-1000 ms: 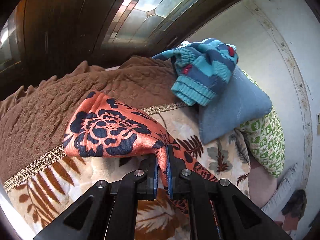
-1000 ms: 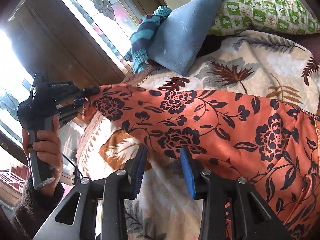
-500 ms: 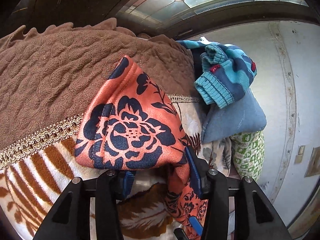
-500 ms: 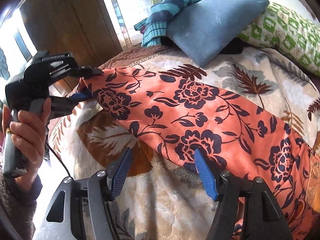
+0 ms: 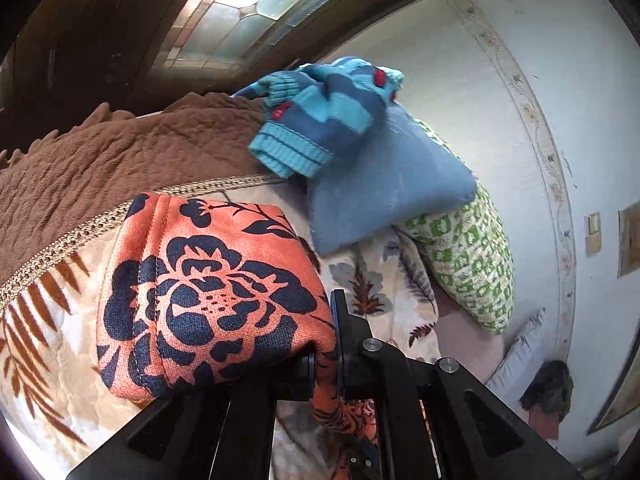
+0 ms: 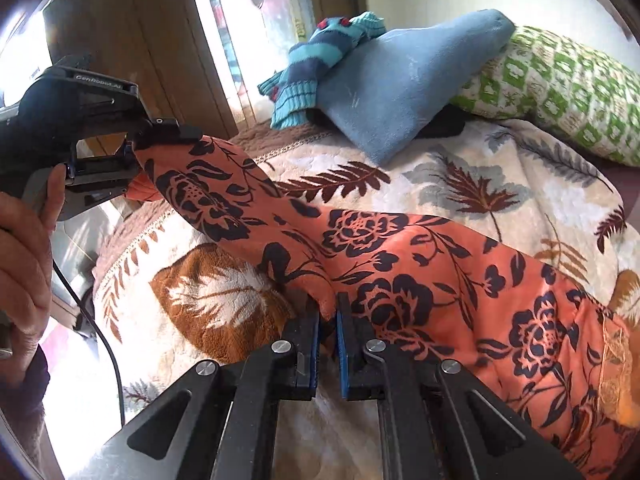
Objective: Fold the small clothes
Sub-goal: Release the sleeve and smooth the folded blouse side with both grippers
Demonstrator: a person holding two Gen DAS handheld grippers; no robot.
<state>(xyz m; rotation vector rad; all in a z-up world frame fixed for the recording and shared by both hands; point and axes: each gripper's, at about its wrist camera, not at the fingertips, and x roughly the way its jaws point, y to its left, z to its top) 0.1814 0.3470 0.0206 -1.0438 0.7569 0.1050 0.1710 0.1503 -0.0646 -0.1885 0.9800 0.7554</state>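
Observation:
An orange garment with a dark blue flower print lies stretched across the bed's leaf-print blanket. My left gripper is shut on one end of the garment, which bunches up and drapes over its left finger. In the right wrist view that left gripper is at the far left, held by a hand, with the garment's end lifted off the blanket. My right gripper is shut on the garment's near edge, at about the middle of its length.
A blue striped knit garment lies on a blue-grey cushion, which leans on a green-and-white pillow. A brown quilt covers the bed's far side below a stained-glass window. A white wall stands on the right.
Both grippers opened and shut again on the orange garment. The left one now grips the end with more cloth bunched over it. The right one has closed on the near edge.

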